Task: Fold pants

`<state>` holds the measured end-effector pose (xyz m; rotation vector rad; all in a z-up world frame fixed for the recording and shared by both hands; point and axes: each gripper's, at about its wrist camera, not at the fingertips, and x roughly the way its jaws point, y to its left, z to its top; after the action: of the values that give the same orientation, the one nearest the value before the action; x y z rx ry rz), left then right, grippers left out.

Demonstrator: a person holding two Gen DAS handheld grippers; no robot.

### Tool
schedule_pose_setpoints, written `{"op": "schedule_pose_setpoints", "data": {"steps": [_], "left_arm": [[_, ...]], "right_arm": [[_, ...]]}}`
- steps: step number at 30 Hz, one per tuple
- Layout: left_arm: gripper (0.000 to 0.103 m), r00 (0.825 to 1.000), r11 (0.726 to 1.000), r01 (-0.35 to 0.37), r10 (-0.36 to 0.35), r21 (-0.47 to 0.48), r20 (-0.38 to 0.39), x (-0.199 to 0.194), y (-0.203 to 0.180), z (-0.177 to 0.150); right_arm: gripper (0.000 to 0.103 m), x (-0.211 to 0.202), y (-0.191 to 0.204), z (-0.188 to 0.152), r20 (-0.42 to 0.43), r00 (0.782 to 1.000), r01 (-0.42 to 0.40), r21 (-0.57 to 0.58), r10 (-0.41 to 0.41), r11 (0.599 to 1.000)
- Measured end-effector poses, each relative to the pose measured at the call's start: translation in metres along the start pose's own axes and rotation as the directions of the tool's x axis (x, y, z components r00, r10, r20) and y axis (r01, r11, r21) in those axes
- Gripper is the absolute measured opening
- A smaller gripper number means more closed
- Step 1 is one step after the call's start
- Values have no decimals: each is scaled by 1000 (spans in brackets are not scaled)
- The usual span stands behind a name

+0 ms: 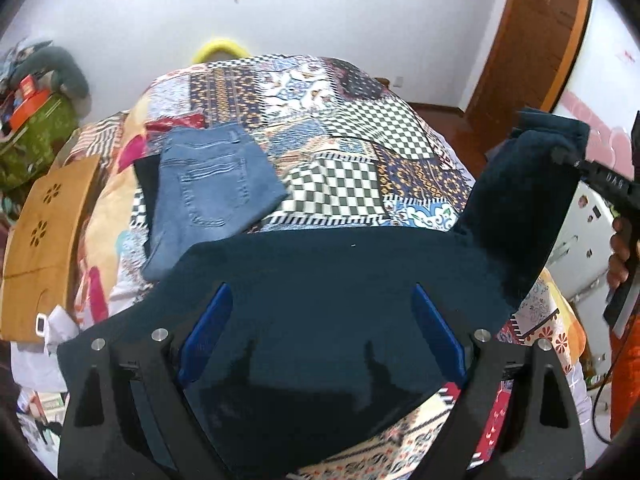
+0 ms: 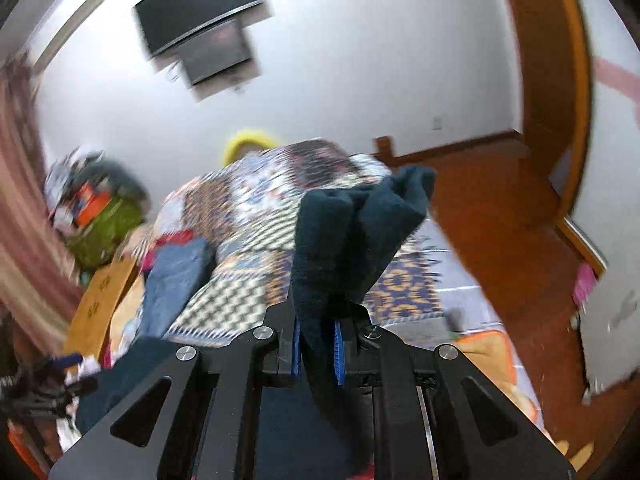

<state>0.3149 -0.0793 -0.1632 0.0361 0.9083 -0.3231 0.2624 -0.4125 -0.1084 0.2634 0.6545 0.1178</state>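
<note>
Dark navy pants lie across the near part of the patterned bedspread. My left gripper hovers over them, its blue pads wide apart with nothing pinched between them. One end of the pants is lifted high at the right, held by my right gripper. In the right wrist view, the right gripper is shut on that bunched navy fabric, which sticks up between the blue pads.
Folded blue jeans rest on the bed at the left, over a dark garment. A wooden headboard panel and a pile of clutter lie further left. A wooden door stands at the right. A person's hand holds the right gripper.
</note>
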Motion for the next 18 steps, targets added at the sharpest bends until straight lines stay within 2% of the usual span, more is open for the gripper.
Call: {"op": "schedule_pose_setpoints", "data": {"steps": [5,9,15,18], "left_arm": [[91,1000,999,-28,28,-25,7,-11,18,-14],[91,1000,998,-29,29,-53,0,-14,31,-25],[91,999,996,-36,35,-83,-17,-14,42,-37],[91,999,995,-42,40,-94,-32,-8,45,-38]], "right_arm": [[11,32,54,-29,-110,990,-100,-88,90,991],[11,63,91,-65,-241,961,-173,-133,137,976],[13,88,118,-113,-388,918,-195,-251,86,948],[16,83,120,-122,-407,911,-199,-302,63,932]]}}
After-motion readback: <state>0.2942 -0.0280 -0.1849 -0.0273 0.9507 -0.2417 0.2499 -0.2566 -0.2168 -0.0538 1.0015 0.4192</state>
